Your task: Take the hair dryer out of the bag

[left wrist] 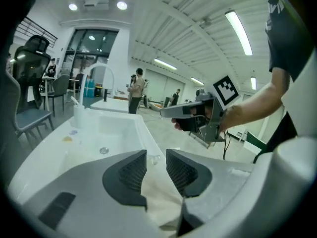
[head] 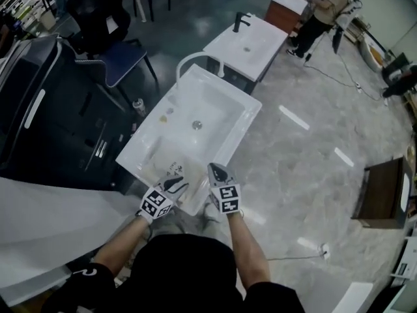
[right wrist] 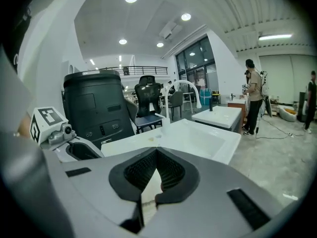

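Down at the near end of a white sink basin point(head: 225, 103), both grippers hover side by side over its rim. The left gripper point(left wrist: 156, 158) has its jaws apart; a cream cloth bag point(left wrist: 159, 198) lies just beneath them and shows up through the gap, but neither pad presses on it. The right gripper point(right wrist: 156, 152) has its jaws together at the tips with nothing clamped; a sliver of the same cream cloth shows below where they meet. From the head view the bag sits in the basin's near corner, just ahead of the left gripper. The hair dryer itself shows in no view. Further along the basin are its drain point(head: 197, 125) and, at the far end, a white arched faucet point(head: 195, 59). A second white basin point(head: 251, 44) with a black faucet point(head: 241, 21) stands beyond, apart from the first. A person point(head: 322, 12) stands well off on the grey floor point(head: 306, 162).
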